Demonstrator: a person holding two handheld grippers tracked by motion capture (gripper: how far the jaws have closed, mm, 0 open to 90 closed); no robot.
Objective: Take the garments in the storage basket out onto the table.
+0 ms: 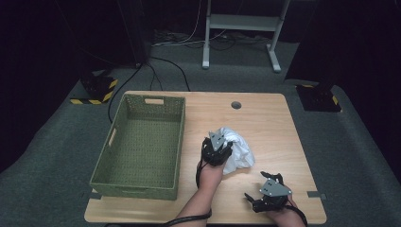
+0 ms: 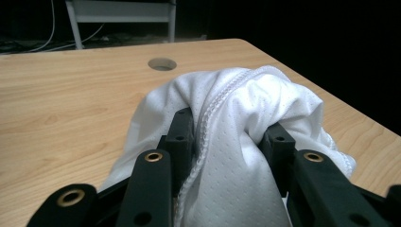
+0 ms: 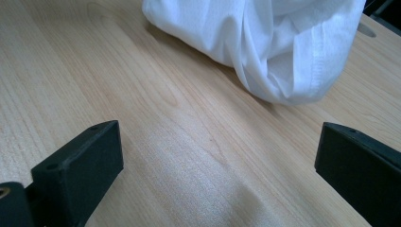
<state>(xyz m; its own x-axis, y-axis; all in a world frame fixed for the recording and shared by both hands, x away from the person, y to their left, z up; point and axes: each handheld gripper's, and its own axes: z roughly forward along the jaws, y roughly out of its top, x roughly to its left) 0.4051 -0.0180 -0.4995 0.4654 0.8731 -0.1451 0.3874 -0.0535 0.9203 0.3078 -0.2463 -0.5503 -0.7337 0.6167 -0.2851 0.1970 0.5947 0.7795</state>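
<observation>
We saw the crumpled white mesh-fabric garment (image 1: 238, 150) lying bunched on the light wooden table (image 1: 265, 123), just to the right of the green woven rectangular basket (image 1: 142, 146) and apart from it. In the left gripper view the cloth (image 2: 246, 123) was pinched between the two black jaws, a stitched hem running up along the inner face of one of them, so we took the left gripper (image 1: 217, 150) to be clamped on the garment's near-basket side. We noted a round cable hole (image 1: 236, 105) in the tabletop beyond the garment, farther from the person than the basket's front rim.

The right gripper (image 1: 265, 194) rested near the table's front edge, farther from the basket than the garment was and clear of the fabric. In the right gripper view its jaws stood wide apart over bare wood, with the white cloth (image 3: 265, 42) ahead of them and nothing between them.
</observation>
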